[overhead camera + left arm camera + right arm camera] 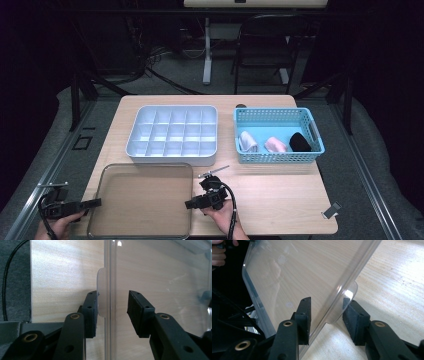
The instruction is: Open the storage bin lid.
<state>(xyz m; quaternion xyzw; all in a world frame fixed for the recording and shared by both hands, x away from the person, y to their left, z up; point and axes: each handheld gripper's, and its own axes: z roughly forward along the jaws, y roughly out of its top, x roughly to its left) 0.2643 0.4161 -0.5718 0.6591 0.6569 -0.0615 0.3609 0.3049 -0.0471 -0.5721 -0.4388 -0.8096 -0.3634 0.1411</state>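
The clear plastic lid (pixel 142 199) lies flat on the desk (pixel 280 200) between the left claw (pixel 95 203) and right claw (pixel 190 204), each parted around a side tab, neither clamped.

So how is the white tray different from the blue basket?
The white tray has solid walls and is split into many small compartments; the blue basket has slatted walls and one open space. The tray's compartments look empty, while the basket holds three rolled cloths: white, pink and black. The tray looks a bit wider. Both are rectangular and sit side by side at the back of the table.
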